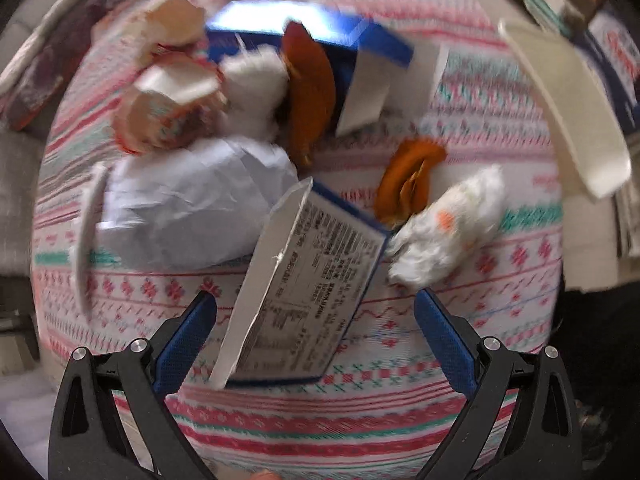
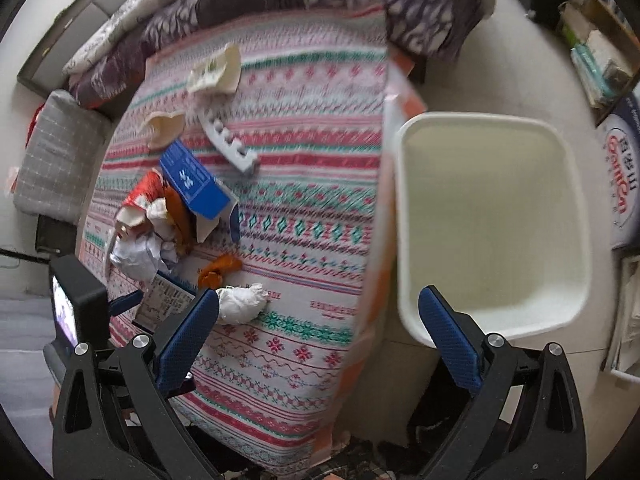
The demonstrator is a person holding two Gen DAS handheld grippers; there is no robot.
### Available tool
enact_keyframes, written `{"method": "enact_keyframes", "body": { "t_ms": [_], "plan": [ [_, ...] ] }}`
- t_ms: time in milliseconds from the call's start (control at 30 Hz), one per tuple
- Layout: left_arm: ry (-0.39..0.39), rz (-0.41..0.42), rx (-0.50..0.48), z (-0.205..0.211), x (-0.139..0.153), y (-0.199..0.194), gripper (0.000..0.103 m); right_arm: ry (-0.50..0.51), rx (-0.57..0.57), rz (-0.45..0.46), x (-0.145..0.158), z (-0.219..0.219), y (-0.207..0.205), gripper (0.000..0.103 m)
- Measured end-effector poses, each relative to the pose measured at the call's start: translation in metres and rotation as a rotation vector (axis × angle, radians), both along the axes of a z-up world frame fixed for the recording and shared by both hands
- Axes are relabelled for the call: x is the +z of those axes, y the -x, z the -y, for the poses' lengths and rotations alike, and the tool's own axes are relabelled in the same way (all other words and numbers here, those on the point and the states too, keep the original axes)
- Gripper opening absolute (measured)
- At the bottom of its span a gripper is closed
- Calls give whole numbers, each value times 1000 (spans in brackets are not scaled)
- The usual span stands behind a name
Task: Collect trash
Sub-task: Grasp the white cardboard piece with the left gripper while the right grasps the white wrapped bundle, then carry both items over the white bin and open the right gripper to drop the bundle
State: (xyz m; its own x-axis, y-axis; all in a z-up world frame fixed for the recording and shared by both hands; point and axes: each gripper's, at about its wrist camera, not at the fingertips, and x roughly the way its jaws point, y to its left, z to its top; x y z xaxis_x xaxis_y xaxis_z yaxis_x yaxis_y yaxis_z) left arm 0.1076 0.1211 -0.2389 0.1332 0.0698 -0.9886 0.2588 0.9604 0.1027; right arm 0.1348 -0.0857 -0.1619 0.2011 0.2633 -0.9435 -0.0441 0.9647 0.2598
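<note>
My left gripper (image 1: pixel 316 308) hangs low over the striped red, pink and teal patterned tablecloth (image 1: pixel 480 320), jaws spread wide, and the flattened blue-and-white cardboard box with a printed label panel (image 1: pixel 304 292) lies between the blue-padded fingers (image 1: pixel 188 344); I can't tell if either pad touches it, nothing is clamped. Left-wrist view is motion-blurred. Just behind that box sits a crumpled pale bluish-white paper sheet (image 1: pixel 192 208), touching it. To the right of the box are an orange-brown peel scrap (image 1: pixel 408 184) and a wadded white tissue with orange spots (image 1: pixel 448 228), lying against each other. Farther back is an opened blue carton with white flaps (image 1: pixel 320 36), a second orange-brown peel (image 1: pixel 308 92) leaning at it, a fluffy white tissue wad (image 1: pixel 256 88) and a torn red-and-white snack wrapper (image 1: pixel 168 112) at left. My right gripper (image 2: pixel 320 320) is also spread wide, holding nothing, hovering over the table's right edge. The white rectangular plastic bin (image 2: pixel 576 200) stands on the floor just beside that edge, its inside bare from what I see. In the right-wrist view the trash pile sits at the cloth's left side, well apart from the bin; a grey perforated strip (image 2: pixel 232 144) and torn cream paper scraps (image 2: pixel 216 70) lie farther up the cloth.
</note>
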Motion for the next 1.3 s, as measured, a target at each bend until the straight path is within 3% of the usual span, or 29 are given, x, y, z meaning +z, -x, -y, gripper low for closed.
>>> {"method": "enact_keyframes", "body": {
  "t_ms": [100,167,233,300,367,567,700,800,900,1000,1167,1300],
  "plan": [
    [-23,-3,-19,-8,-14,5,96,-14,81,17,-18,-16,-6,96],
    [10,25,-15,-13,-14,9,81,-24,177,50,-28,-27,-8,96],
    [76,29,-14,-20,-8,15,56,9,311,75,-33,-44,-7,96],
    [76,45,-18,-23,1,20,46,50,442,132,-32,-62,-3,96],
    [90,61,-20,-28,7,31,15,79,572,221,-29,-79,5,96],
    [224,165,7,-59,63,62,13,165,809,302,-44,-117,22,89],
    [302,234,65,-79,86,68,13,237,880,275,-63,-141,17,67],
    [313,261,94,-85,91,54,13,226,889,249,-69,-155,8,61],
    [299,276,100,-78,95,46,13,190,916,219,-66,-165,1,40],
    [307,300,115,-76,97,40,13,185,938,233,-57,-169,3,37],
    [348,368,185,-79,109,25,13,98,876,308,-21,-158,-9,37],
    [358,468,273,-79,130,19,13,56,685,451,21,-137,-23,37]
  ]
}}
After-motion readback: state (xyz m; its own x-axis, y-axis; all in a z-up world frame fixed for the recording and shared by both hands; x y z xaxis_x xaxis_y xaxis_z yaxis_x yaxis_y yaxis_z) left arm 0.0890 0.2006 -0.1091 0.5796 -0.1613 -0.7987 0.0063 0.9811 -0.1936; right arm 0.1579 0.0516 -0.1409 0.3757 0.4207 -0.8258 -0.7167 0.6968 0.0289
